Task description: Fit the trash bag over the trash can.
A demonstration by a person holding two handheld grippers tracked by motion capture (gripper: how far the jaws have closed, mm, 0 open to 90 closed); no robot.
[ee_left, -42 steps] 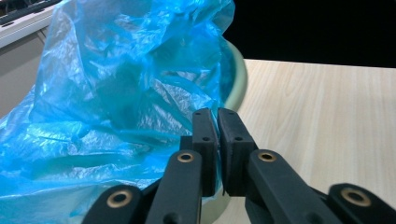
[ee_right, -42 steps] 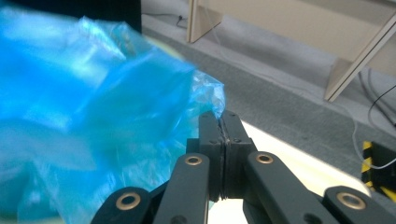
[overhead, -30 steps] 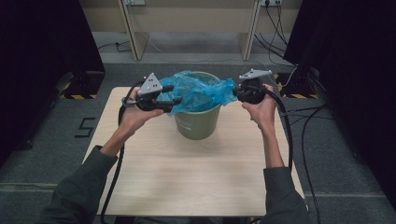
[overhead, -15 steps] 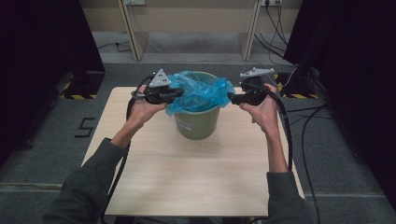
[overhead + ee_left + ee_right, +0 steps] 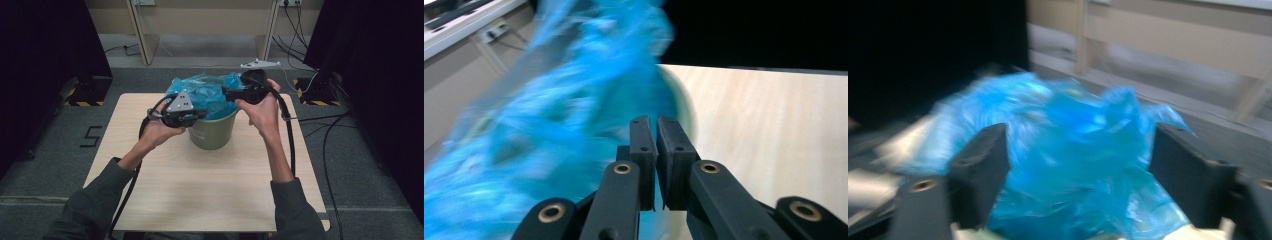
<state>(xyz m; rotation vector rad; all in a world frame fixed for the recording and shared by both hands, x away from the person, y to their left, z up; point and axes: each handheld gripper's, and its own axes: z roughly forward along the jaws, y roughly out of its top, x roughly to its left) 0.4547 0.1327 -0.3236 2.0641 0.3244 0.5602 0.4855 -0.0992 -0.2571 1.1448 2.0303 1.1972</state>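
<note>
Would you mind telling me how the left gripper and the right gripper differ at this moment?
The left gripper has its jaws shut together; the right gripper has its jaws wide apart, and they have just been closing a little. The left gripper sits at the near left rim of the bucket; the right gripper is held higher, over its far right rim. Both point at the blue bag lining the bucket.

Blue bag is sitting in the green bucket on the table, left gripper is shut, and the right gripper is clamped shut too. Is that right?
Not quite: the right gripper is open. The right gripper view shows its jaws standing wide apart, with the blue bag between them. The rest holds: the bag sits in the green bucket on the table, and the left gripper is shut.
</note>
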